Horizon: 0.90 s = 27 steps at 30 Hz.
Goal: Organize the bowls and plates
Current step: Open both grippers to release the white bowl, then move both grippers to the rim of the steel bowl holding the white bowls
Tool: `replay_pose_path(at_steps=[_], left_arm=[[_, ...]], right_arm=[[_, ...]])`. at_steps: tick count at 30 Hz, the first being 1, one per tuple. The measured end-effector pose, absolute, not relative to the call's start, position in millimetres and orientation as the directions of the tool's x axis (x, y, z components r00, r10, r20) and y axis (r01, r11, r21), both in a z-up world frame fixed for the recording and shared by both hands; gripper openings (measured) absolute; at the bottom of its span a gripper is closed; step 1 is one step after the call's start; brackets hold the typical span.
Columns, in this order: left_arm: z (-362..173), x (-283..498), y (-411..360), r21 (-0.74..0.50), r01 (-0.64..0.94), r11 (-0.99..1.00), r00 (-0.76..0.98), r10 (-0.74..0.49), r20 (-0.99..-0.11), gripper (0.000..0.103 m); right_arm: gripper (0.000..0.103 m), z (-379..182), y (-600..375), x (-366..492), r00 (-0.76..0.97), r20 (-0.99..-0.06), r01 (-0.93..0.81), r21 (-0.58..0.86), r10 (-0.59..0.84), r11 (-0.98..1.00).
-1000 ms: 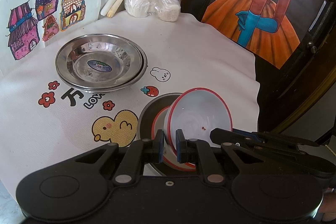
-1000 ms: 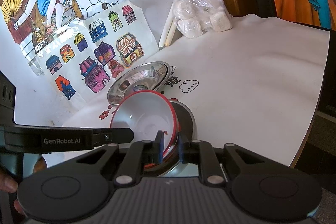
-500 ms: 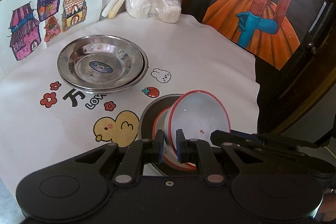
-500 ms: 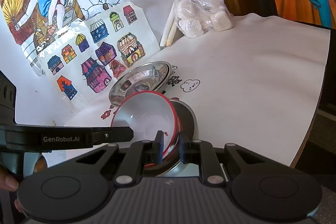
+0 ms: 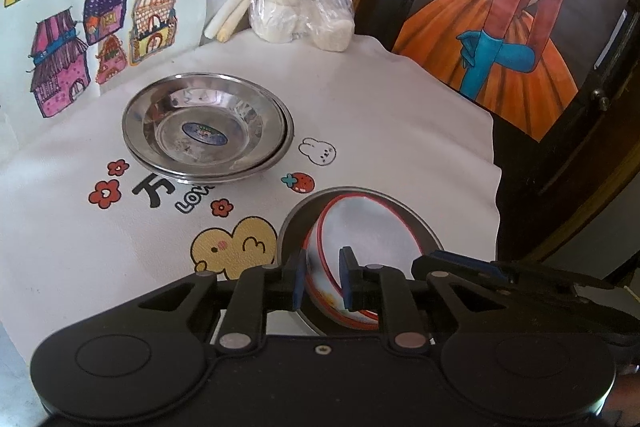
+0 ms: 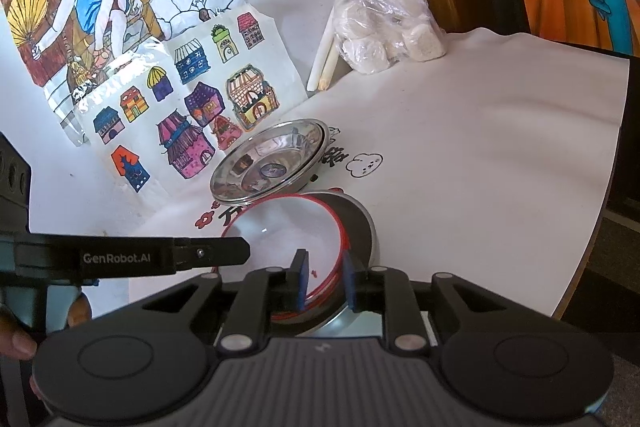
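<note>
Enamel, white with a red rim: we are straddling the bowl (image 5: 372,239) with both grippers as it sits in the grey pan (image 5: 288,231).

We are easing the left gripper (image 5: 322,283) apart, its jaws having just been opening, the bowl's wall between the pads with a gap showing; the right gripper (image 6: 324,279) is likewise just parting across the opposite rim, its pads seeming clear of it. Our own tool bodies are hiding the bowl's near side and most of the pan. Further back, the stacked steel plates (image 5: 206,131) are resting on the printed tablecloth (image 5: 400,131); how many are stacked we cannot make out.
</note>
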<state>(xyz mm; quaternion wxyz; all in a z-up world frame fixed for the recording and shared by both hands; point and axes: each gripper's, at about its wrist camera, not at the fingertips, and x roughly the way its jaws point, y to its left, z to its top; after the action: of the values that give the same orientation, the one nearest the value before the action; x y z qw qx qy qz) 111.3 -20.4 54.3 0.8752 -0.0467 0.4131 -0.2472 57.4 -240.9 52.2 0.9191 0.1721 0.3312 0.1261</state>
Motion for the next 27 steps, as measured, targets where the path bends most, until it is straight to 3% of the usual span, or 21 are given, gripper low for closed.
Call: replay_pose_path(at_steps=[3,6,11,13,15,21,27], left_arm=[[57.0,109.6,-17.5,-0.287,0.388,0.876,0.551,-0.470,-0.690,0.032],[60.2,105.9,-14.7,-0.286,0.378,0.881,0.578,-0.465,-0.670,0.049],[65.9,98.4,-8.6,-0.267,0.350,0.898,0.650,-0.438,-0.621,0.075],[66.7,95.6,-4.5,-0.271,0.333,0.903,0.683,-0.430,-0.591,0.091],[66.9,92.8,0.1,-0.267,0.313,0.911,0.717,-0.412,-0.563,0.100],[62.2,85.0,16.2,-0.249,0.220,0.943,0.783,-0.323,-0.532,0.102],[44.0,86.1,36.1,-0.294,0.082,0.952,0.749,-0.254,-0.612,0.102]], right_arm=[[0.025,53.6,-243.5,55.1,0.754,-0.558,-0.123,0.399,0.347,0.909],[0.036,56.5,-247.1,52.8,0.763,-0.546,-0.129,0.399,0.348,0.908],[0.058,62.7,-252.7,50.8,0.779,-0.532,-0.129,0.381,0.331,0.916],[0.066,64.5,-255.4,51.7,0.782,-0.530,-0.134,0.371,0.328,0.919],[0.080,67.7,-255.3,52.4,0.787,-0.531,-0.149,0.330,0.314,0.932],[0.102,77.5,-260.0,54.6,0.809,-0.525,-0.176,0.211,0.264,0.961],[0.103,71.2,-266.2,59.3,0.802,-0.563,-0.187,0.077,0.198,0.979]])
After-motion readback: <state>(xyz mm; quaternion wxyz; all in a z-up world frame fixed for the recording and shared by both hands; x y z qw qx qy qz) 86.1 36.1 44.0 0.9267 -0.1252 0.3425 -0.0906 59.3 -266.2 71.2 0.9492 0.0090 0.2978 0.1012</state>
